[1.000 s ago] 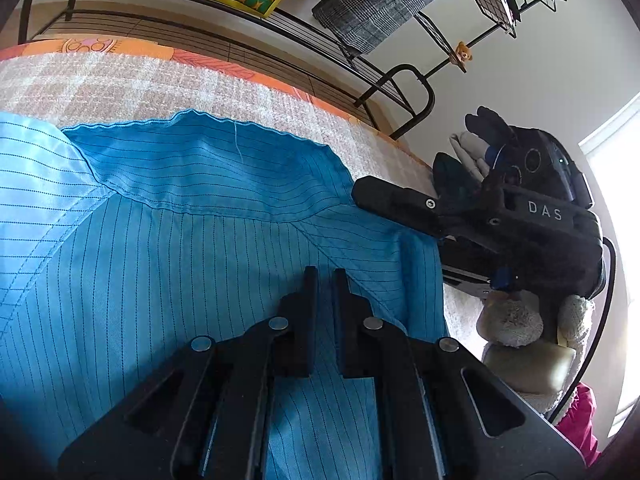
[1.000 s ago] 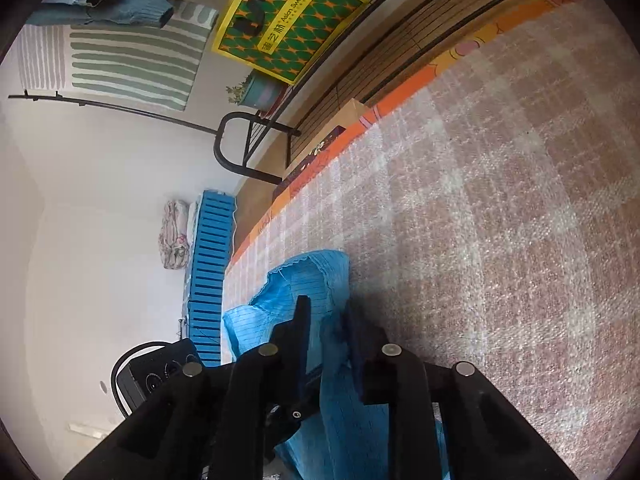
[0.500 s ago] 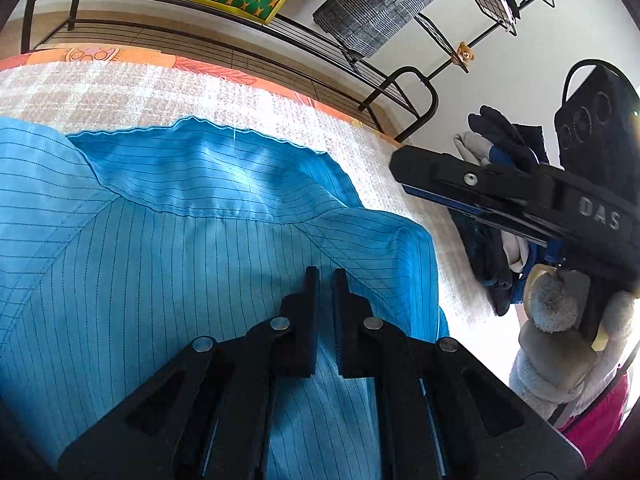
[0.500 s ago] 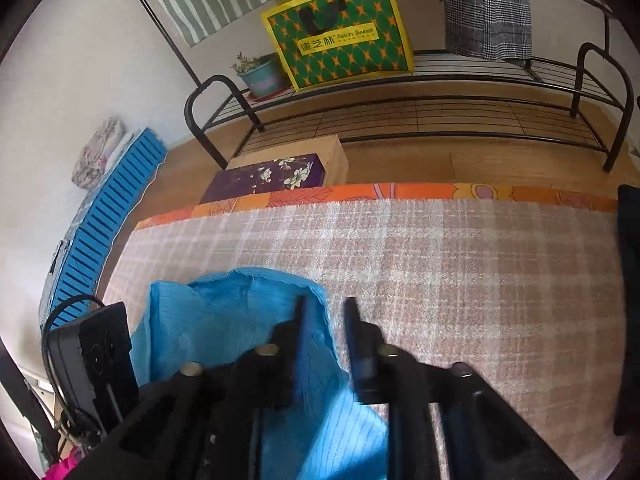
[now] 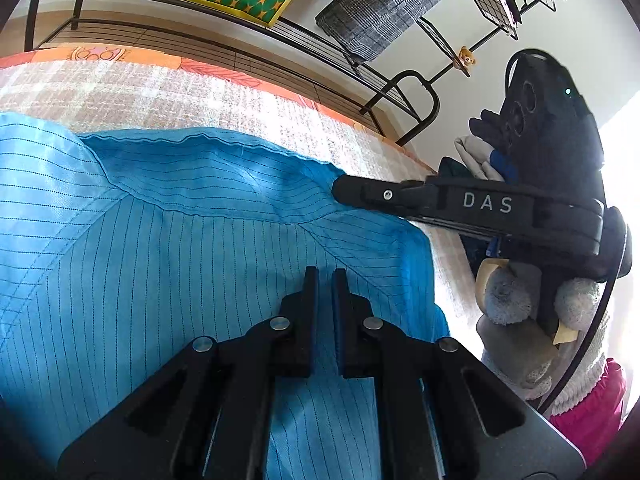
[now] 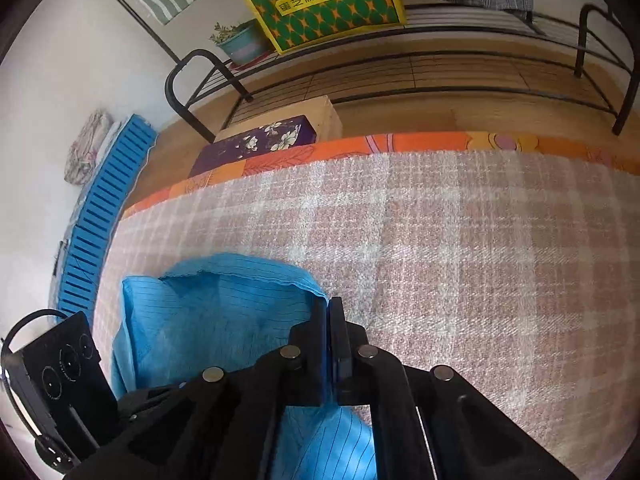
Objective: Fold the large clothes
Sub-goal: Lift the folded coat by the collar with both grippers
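Our right gripper (image 6: 329,312) has just snapped together on the edge of the blue shirt (image 5: 168,264): half a second ago its jaws stood apart over the hem, and now, low in the middle of the right wrist view, the pads squeeze a thin strip of blue cloth between them. In the left wrist view the same tool reaches in from the right edge, its tip meeting the shirt's corner at mid-frame, where a moment ago it hung higher and clear of the cloth.

Our left gripper (image 5: 321,276) has not shifted. It sits at the bottom centre of its own view, jaws nearly together with a narrow slit showing, resting on the striped fabric; we cannot tell whether any cloth is pinched in that slit.

The shirt lies spread on the checked blanket (image 6: 460,248), filling the left and middle of the left view, its hemmed edge running across the upper part. In the right view only a bunched corner shows at lower left.

We judge the fresh grip means one corner is now secured, so the fold can begin once the left side also has hold.
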